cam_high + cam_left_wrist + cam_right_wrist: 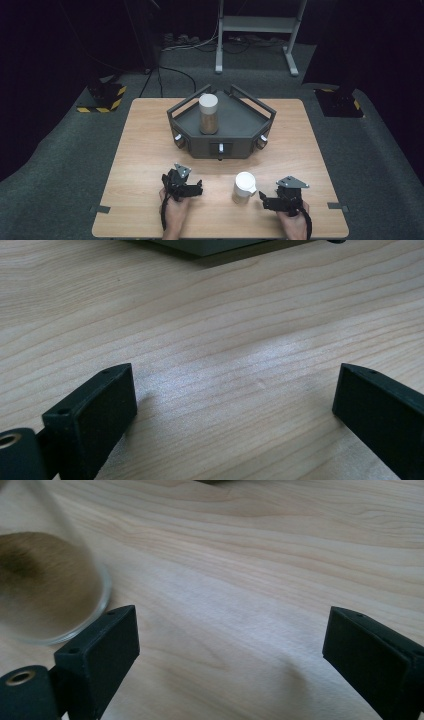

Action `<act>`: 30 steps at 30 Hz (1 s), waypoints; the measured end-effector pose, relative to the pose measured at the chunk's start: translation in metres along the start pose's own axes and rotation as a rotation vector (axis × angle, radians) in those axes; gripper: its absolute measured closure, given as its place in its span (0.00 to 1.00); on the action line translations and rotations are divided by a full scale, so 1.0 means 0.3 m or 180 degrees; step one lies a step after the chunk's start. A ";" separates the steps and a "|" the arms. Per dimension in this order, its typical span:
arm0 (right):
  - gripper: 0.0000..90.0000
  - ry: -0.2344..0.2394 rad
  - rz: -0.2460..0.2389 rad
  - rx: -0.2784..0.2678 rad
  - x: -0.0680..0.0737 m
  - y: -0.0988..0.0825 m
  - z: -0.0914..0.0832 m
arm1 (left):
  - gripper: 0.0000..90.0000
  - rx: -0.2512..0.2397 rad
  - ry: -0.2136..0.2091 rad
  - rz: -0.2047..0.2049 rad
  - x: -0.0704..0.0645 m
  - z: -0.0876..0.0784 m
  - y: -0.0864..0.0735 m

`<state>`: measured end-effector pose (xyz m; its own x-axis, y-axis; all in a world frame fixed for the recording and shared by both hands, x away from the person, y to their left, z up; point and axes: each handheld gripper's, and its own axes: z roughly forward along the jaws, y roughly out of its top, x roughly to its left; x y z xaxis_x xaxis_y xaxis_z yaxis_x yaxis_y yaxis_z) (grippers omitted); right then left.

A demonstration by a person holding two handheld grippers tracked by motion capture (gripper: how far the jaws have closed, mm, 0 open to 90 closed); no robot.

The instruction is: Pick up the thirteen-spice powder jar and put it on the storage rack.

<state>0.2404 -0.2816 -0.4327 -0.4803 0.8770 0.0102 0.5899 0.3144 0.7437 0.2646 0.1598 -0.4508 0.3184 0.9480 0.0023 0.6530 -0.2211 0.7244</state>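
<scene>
Jars are what I have before me: two with white lids and brown contents. My left claw sits low over the near part of the bench, jaws spread wide apart with bare wood grain between them in the left gripper view. My left hand grips it from the near edge. My right claw is likewise spread wide and holds nothing; my right hand holds it near the bench's front right corner. In the right gripper view the clear base of the nearer jar stands just beside the left jaw, brown fill showing through the glass; I cannot tell whether jaw and glass touch. From the high view that jar stands upright on the bench between my two claws, closer to the right one. Farther out, at the bench's middle, sits a dark grey angular tray with raised rails and small knobs on its front faces. The second jar, taller, stands upright inside it toward its left side.
</scene>
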 end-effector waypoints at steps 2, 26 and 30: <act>0.09 0.0045 -0.0055 0.0003 0.009 -0.004 -0.002 | 0.04 0.0000 0.0000 0.0000 0.000 0.000 0.000; 0.12 0.0609 -0.0253 -0.0154 0.088 -0.056 -0.007 | 0.04 0.0000 -0.0001 -0.0001 0.000 0.000 0.000; 0.14 0.0660 -0.0227 -0.0233 0.088 -0.047 -0.008 | 0.04 0.0000 -0.0001 -0.0003 0.000 0.000 0.000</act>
<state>0.2178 -0.2637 -0.4413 -0.6466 0.7578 0.0873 0.5047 0.3392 0.7939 0.2647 0.1597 -0.4509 0.3181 0.9481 0.0014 0.6533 -0.2203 0.7244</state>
